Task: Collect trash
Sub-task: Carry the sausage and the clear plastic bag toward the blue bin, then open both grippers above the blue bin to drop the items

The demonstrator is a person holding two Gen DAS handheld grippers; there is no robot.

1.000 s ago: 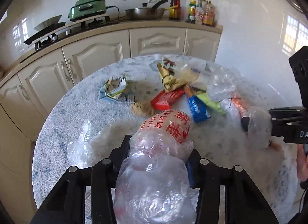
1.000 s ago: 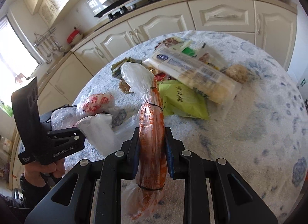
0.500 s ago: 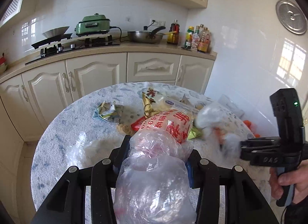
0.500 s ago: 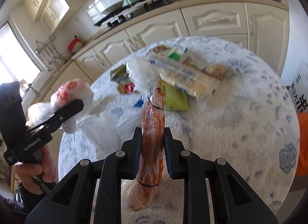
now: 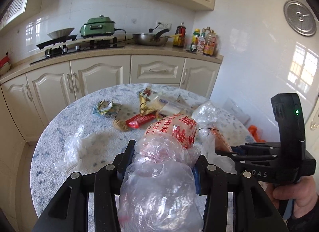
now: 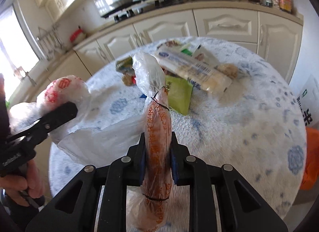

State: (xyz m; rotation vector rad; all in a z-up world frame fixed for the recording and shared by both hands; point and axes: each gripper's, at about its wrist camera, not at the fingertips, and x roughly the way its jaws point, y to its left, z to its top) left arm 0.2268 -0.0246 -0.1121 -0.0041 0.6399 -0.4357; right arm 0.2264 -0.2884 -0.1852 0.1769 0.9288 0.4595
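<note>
Left gripper (image 5: 162, 157): clenched on clear bag (image 5: 165, 160) printed "698" in red.
Right gripper (image 6: 157, 152): clamped orange-printed bag (image 6: 157, 142); body read "DAS".
Table (image 5: 59, 132): wrappers at 12 o'clock.

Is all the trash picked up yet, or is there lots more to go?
Not yet. The left gripper is squeezing a clear bag with red writing, and the right gripper holds an orange tied bag. Left on the table: a red wrapper, a green packet, a long clear package and a loose plastic bag.

Black hand-held gripper (image 5: 161, 163), silver screws, bare hand (image 5: 295, 198)
</note>
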